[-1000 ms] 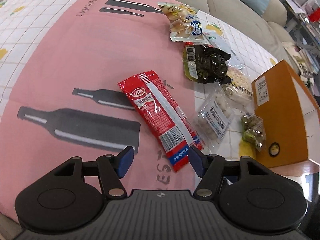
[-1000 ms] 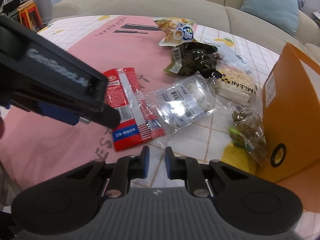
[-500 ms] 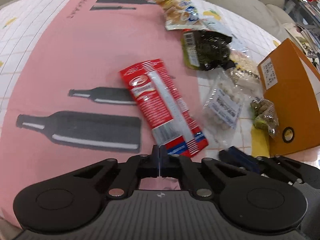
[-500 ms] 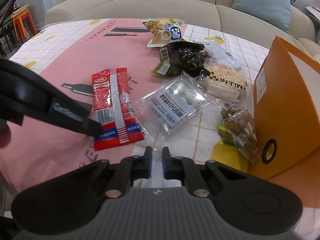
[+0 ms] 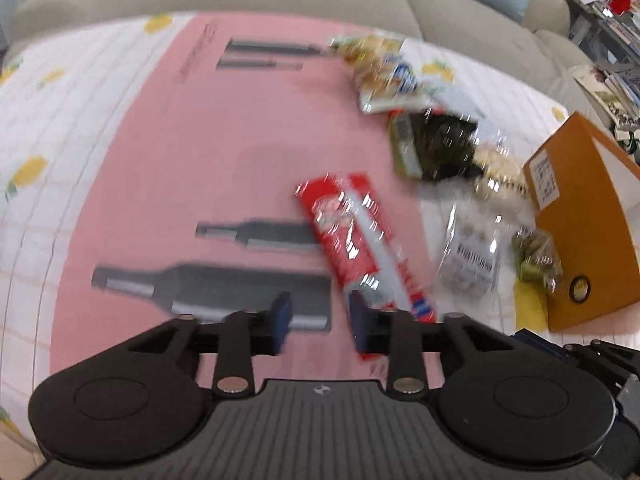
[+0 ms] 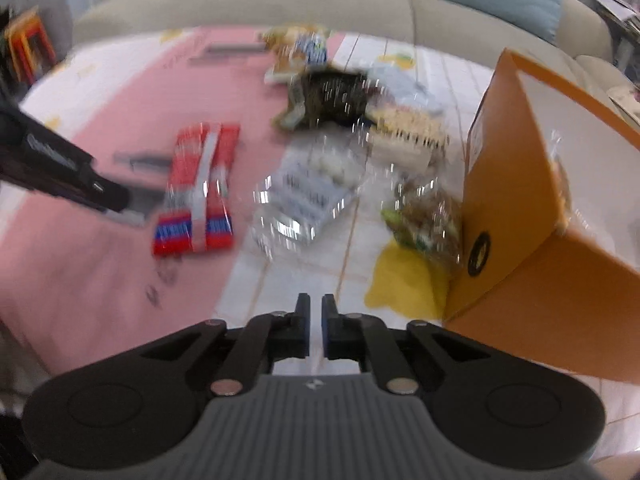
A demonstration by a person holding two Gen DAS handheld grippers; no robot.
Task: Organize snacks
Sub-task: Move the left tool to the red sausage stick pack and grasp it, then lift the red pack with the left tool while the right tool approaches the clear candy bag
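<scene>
Red pack (image 5: 360,240): flat on the pink cloth (image 5: 168,168), mid-table, its near end beside the left gripper (image 5: 318,320). Jaws part-open, just reopened from the clench half a second ago, nothing between them. Right gripper (image 6: 312,330): clenched, empty, nearer the orange box (image 6: 516,200) than before. Advice: centre the jaws over the pack's end before closing.

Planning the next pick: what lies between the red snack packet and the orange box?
In both views, a clear packet of white candies, then a green-brown snack bag.
</scene>
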